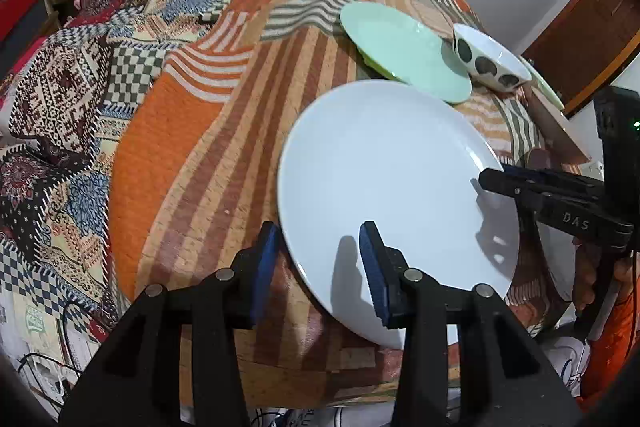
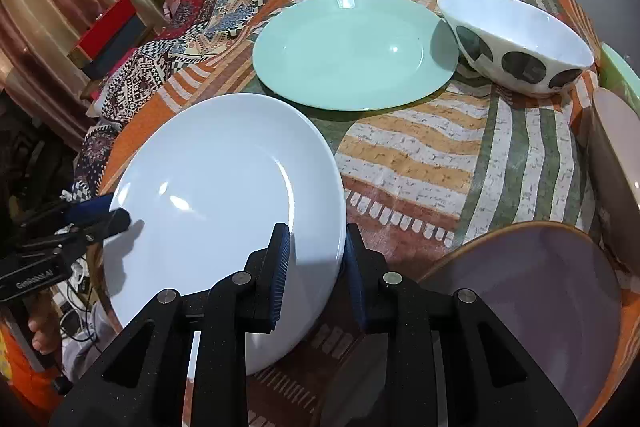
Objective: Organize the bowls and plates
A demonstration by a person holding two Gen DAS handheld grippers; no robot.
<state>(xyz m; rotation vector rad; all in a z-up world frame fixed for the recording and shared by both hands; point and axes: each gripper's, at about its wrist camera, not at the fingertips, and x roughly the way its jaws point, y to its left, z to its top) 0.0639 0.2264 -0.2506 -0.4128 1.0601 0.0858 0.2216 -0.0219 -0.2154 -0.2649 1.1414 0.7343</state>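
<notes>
white plate (image 2: 224,187): plain, glossy, tilting with its near edge off the patterned cloth
mint-green plate (image 2: 352,51): lying flat behind the white plate, close to it
spotted bowl (image 2: 520,43): white with dark round spots, sitting upright just right of the green plate
lilac plate (image 2: 532,303): sitting at the near right

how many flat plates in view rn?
2 clear: white plate near, straddled by both grippers; mint plate behind it. Partial dishes at the right edge may be more.
</notes>
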